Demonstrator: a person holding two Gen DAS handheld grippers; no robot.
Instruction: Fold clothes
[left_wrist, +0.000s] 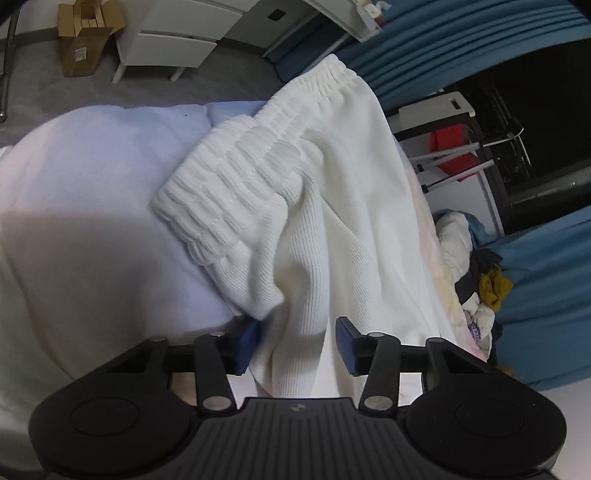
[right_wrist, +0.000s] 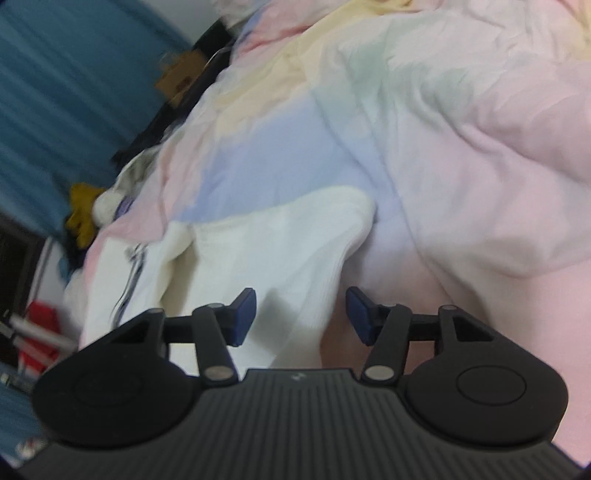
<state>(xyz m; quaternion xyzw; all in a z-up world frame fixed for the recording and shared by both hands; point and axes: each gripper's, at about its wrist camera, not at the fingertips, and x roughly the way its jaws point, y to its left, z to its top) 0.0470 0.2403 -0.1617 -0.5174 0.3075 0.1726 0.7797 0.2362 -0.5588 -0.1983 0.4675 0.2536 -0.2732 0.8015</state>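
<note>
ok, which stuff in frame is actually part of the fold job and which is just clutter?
In the job:
- white knit garment, ribbed waistband doubled over
- left claw, open, fabric between its fingers
- right claw, open
- pastel bedcover under it

Lying about:
- cardboard box
- white drawer unit
- clothes heap
- teal curtain

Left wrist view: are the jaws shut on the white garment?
No, the left gripper stands open, its blue pads apart, with the white garment between them.

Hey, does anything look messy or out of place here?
Yes. The white knit garment lies bunched, its ribbed waistband flopped over. A heap of clothes sits jumbled at the bed's edge. Nothing looks damaged.
</note>
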